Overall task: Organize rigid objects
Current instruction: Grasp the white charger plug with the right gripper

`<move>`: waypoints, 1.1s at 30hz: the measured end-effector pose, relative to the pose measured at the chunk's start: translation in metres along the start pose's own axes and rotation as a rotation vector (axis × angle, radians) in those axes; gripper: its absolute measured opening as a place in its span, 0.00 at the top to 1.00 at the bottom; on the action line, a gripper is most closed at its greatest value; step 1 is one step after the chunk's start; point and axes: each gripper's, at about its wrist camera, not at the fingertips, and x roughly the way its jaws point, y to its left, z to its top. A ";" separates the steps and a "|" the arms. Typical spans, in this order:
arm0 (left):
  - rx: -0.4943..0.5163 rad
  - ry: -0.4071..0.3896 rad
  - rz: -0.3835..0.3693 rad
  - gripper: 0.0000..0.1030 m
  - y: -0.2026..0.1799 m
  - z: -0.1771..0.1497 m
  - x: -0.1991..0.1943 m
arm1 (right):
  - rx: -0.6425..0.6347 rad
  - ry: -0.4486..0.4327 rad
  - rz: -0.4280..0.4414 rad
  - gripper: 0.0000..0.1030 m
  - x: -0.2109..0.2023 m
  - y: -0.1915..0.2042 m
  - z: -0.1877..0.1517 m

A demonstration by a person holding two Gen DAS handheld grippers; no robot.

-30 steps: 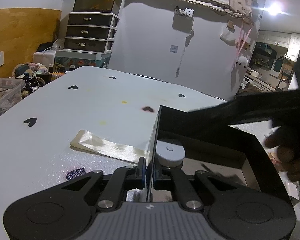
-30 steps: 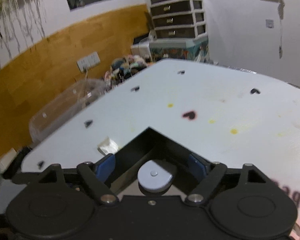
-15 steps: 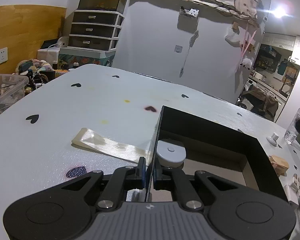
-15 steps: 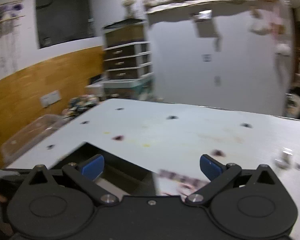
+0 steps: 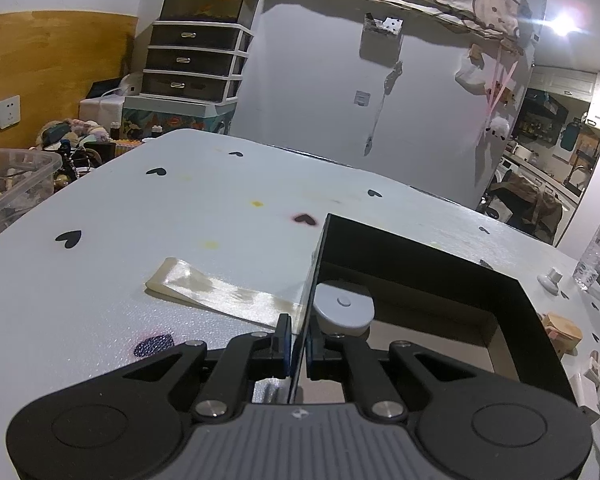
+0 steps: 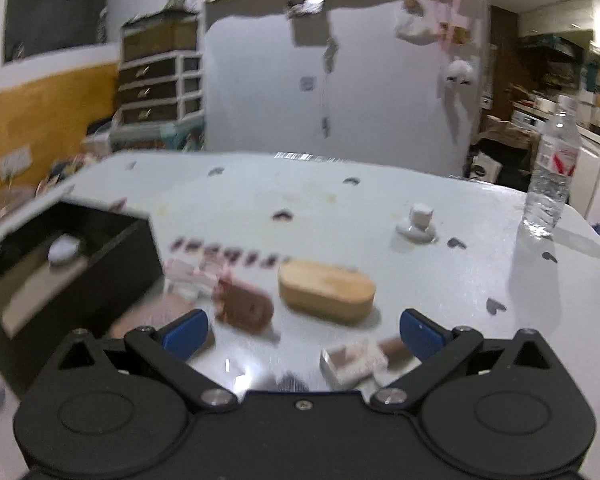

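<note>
My left gripper [image 5: 296,340] is shut on the near left wall of a black open box [image 5: 420,248], which sits on the white table. A grey round disc [image 5: 343,311] lies inside the box by that wall. My right gripper [image 6: 300,332] stands open above the table with nothing between its fingers. Ahead of it lie an oval wooden block [image 6: 326,291], a brown piece [image 6: 244,308] and a small white and pink piece [image 6: 354,362]. The black box [image 6: 68,260] shows at the left of the right wrist view, the disc [image 6: 63,249] inside.
A white knob-shaped piece [image 6: 417,222] and a clear water bottle [image 6: 553,168] stand farther right. A strip of pale tape [image 5: 220,294] lies left of the box. Small wooden and white pieces [image 5: 562,334] lie right of the box. A clear bin [image 5: 16,184] sits beyond the table's left edge.
My right gripper opened wide, left the box and swung right to the loose pieces. The dark arm is gone from the left wrist view. The left gripper kept its hold.
</note>
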 end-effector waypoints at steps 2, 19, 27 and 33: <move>0.000 0.001 0.002 0.94 0.000 0.000 0.000 | -0.032 0.024 0.042 0.00 -0.001 0.001 -0.010; 0.002 0.004 0.011 0.94 -0.001 0.002 0.000 | -0.252 0.170 0.236 0.26 0.027 0.029 -0.025; 0.001 0.004 0.010 0.94 -0.001 0.002 0.000 | -0.198 0.163 0.237 0.28 0.028 0.028 -0.026; 0.004 0.004 0.013 0.94 -0.001 0.002 0.000 | -0.122 0.109 0.250 0.28 0.018 0.025 -0.008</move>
